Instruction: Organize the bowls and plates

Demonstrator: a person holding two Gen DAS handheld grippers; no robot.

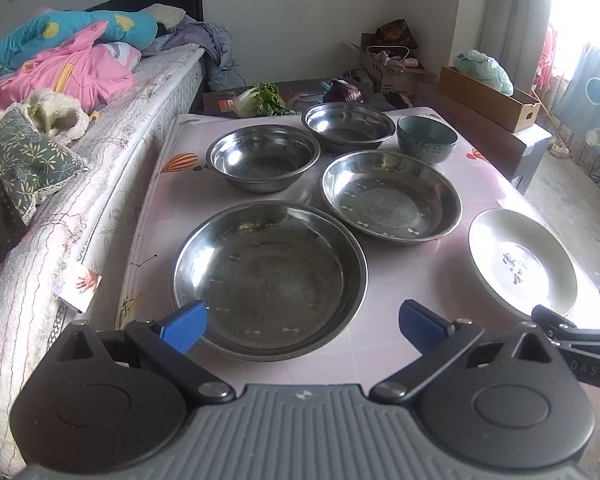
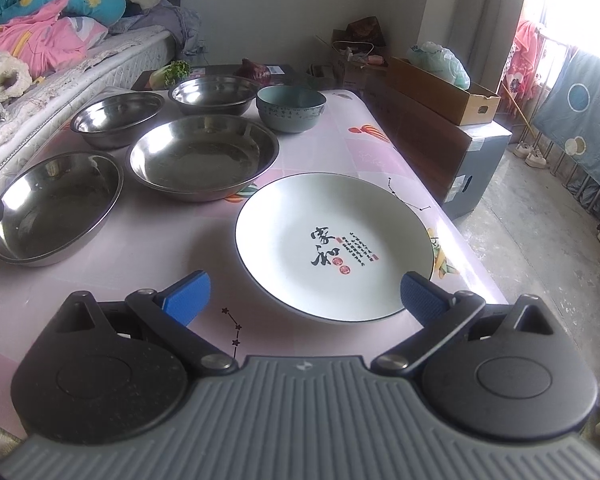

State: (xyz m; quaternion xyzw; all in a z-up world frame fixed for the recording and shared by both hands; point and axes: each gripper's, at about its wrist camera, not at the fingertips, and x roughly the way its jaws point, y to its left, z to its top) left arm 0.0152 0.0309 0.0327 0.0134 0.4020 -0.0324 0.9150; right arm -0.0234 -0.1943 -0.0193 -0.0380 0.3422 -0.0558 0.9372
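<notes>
Our left gripper (image 1: 302, 326) gapes wide over the largest round steel basin (image 1: 269, 278); our right gripper (image 2: 305, 295), equally wide, faces the white ceramic plate (image 2: 334, 246), whose black calligraphy only this view resolves.

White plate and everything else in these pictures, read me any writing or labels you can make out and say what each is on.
"家和": large black brush characters on the white plate.
Small columns of text and red seals beside them on the plate: too small to read.
"DAS": partial lettering on the right hand-held gripper, cut off.
Cardboard box print: blurred.
</notes>
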